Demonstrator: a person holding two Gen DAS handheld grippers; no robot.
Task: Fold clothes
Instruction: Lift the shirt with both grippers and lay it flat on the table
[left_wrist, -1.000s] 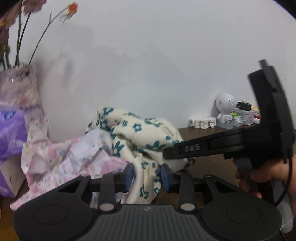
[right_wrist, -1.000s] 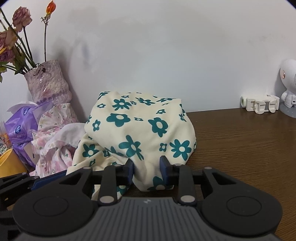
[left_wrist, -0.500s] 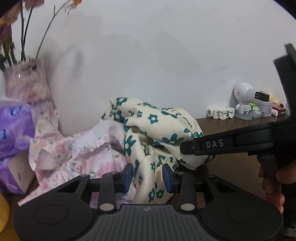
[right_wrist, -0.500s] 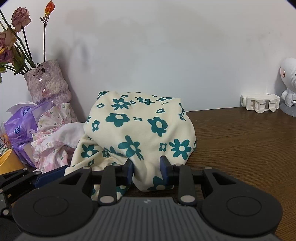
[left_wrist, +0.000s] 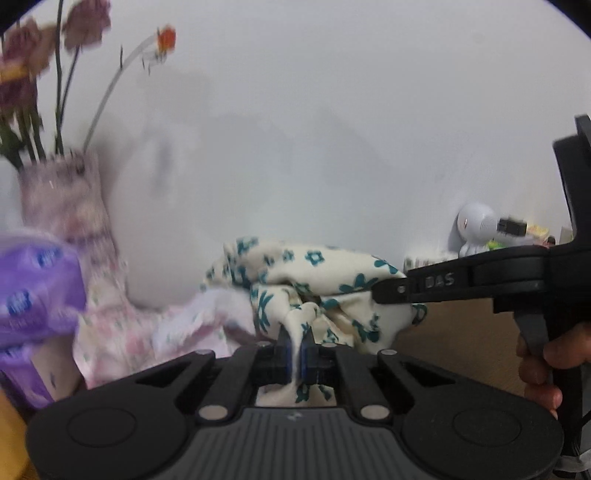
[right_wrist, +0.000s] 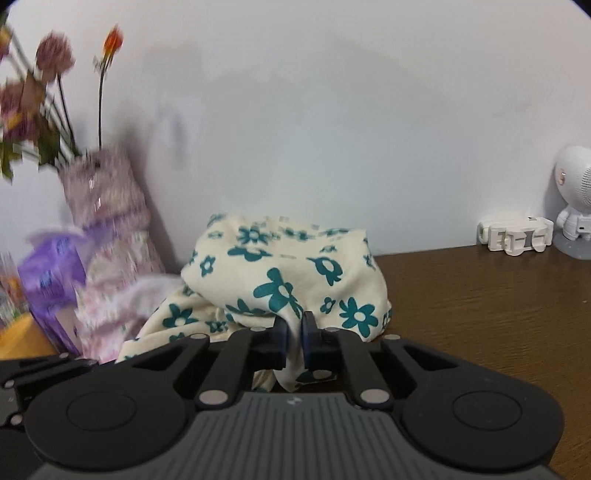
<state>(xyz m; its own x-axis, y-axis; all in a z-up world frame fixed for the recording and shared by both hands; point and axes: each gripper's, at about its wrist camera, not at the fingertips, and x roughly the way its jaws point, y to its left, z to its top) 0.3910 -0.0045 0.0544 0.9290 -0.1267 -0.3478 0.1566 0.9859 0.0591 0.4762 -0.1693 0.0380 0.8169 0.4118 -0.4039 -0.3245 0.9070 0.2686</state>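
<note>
— Where is the cream garment with teal flowers (right_wrist: 284, 280) now?

— It lies in a crumpled heap on the brown wooden table (right_wrist: 480, 310), close to the white wall. Its front edge hangs down toward both tools.

— And the left gripper (left_wrist: 294, 347)?

— Its two blue-padded fingers are pressed together on a thin fold of that garment. The fold rises from between the pads like a twisted stalk and joins the heap just behind.

— The right gripper (right_wrist: 293, 338)?

— The same state — the fingers are clenched on a fold at the near edge of the garment, and some cloth falls below them, onto the table. In the left wrist view this tool comes in from the right side; its black arm lies against the right part of the heap, and a hand (left_wrist: 546, 365) holds its handle.

— What is beside the garment?

— On its left, touching it, a pink floral cloth (right_wrist: 110, 302), also crumpled. Behind that stands a pinkish vase (right_wrist: 103, 195) with dried flowers, and a purple tissue pack (right_wrist: 51, 273) is near it, quite blurred. Far to the right, well apart from the clothes, a small white robot figurine (right_wrist: 576, 199) and a white blocky object (right_wrist: 515, 236) stand by the wall.
</note>
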